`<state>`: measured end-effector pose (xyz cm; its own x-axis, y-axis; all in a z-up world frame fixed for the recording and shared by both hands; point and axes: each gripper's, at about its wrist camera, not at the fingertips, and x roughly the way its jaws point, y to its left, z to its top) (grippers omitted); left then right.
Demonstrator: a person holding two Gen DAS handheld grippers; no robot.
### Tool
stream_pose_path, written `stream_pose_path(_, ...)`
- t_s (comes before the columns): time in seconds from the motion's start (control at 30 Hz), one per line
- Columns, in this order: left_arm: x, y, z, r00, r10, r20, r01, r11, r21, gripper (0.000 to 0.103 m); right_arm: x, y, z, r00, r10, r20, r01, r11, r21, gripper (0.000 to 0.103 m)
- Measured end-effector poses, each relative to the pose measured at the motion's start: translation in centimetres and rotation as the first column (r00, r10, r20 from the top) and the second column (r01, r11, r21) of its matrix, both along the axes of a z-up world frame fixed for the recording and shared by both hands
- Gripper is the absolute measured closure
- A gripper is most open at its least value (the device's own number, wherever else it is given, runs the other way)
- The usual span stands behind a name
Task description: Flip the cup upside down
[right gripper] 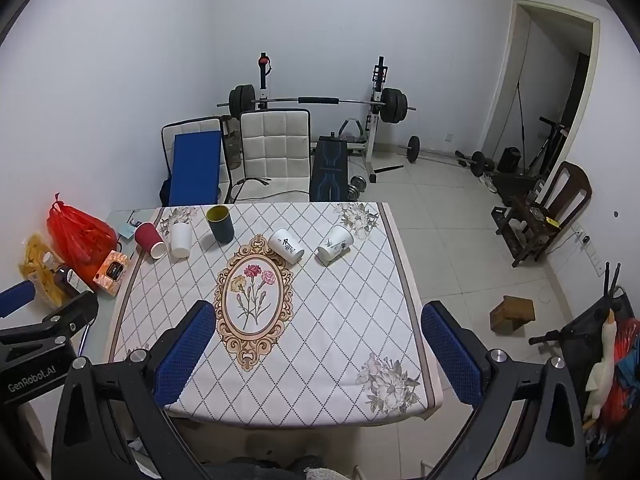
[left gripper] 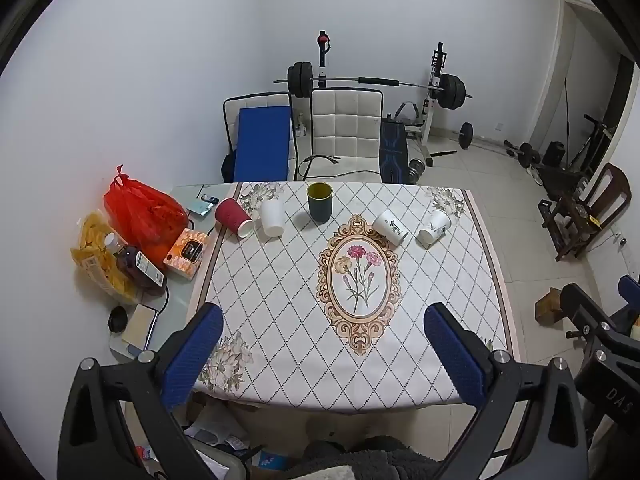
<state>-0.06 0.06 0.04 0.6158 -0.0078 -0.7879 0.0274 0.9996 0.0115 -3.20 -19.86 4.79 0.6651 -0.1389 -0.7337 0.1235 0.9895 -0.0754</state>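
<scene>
Several cups stand in a row at the far side of the table. A dark green cup [left gripper: 319, 201] [right gripper: 221, 224] stands upright with its mouth up. A red cup [left gripper: 233, 216] [right gripper: 149, 239], a plain white cup [left gripper: 272, 217] [right gripper: 181, 240] and two printed white cups [left gripper: 390, 227] [left gripper: 434, 229] [right gripper: 286, 245] [right gripper: 334, 248] appear mouth down, leaning in the fisheye. My left gripper [left gripper: 324, 356] is open and empty above the near table edge. My right gripper [right gripper: 320, 354] is open and empty, to the right of the left one.
The table [left gripper: 280, 300] has a patterned cloth. At its left side lie a red bag [left gripper: 142, 212], a snack bag [left gripper: 98, 258], a bottle [left gripper: 138, 266] and an orange box [left gripper: 187, 254]. Chairs [left gripper: 344, 132] and a barbell rack stand beyond. A wooden block [right gripper: 512, 314] sits on the floor.
</scene>
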Motion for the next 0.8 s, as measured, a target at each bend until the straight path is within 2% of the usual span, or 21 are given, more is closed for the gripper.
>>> stream_pose_path(0.6, 0.0, 0.4, 0.3, 1.000, 0.002, 0.001, -0.002, 1.000, 0.009, 0.000, 0.5, 0.2, 0.6, 1.000, -0.001, 0.008, 0.001, 1.000, 0.000, 0.000)
stream_pose_path(0.8, 0.1, 0.1, 1.4, 1.000, 0.002, 0.007, -0.002, 1.000, 0.011, 0.000, 0.7, 0.4, 0.8, 1.000, -0.003, 0.011, 0.003, 1.000, -0.001, 0.000)
